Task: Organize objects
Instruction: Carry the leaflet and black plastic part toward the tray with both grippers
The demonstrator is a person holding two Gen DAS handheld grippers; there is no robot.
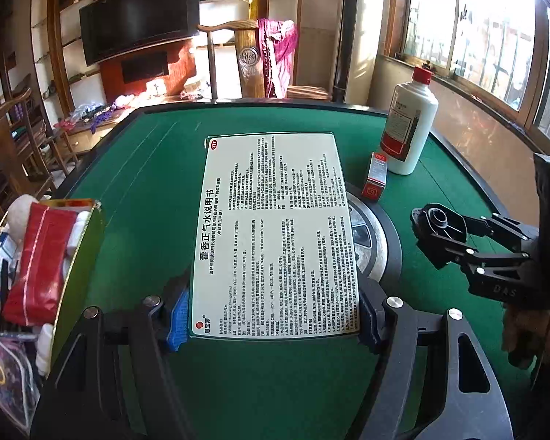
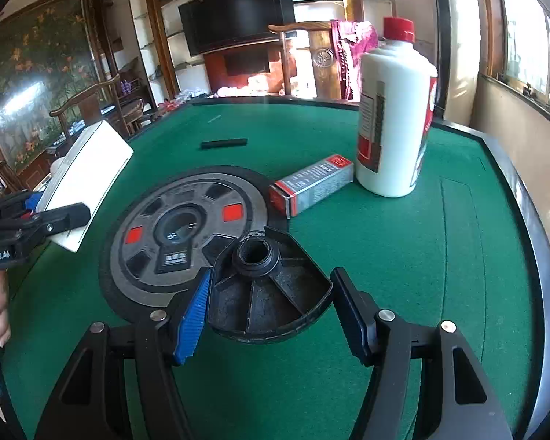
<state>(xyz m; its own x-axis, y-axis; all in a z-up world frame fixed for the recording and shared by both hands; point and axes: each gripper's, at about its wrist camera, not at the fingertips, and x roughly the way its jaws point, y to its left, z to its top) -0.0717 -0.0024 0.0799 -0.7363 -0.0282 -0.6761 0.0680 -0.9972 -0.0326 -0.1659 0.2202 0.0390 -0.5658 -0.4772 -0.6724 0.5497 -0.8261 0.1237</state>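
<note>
Your left gripper [image 1: 273, 321] has its fingers clamped on a printed card [image 1: 275, 234], held above the green counter [image 1: 146, 190]. Your right gripper [image 2: 271, 317] has its fingers clamped on a black ribbed disc [image 2: 271, 293]. Farther off lie a small red box [image 2: 311, 185], then an upright white bottle [image 2: 394, 117].

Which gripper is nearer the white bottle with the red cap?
Right. The right gripper, holding a black ribbed plastic part, sits just across the small red-and-grey box from the white bottle. The left gripper, clamping the instruction sheet, is farther off.
</note>
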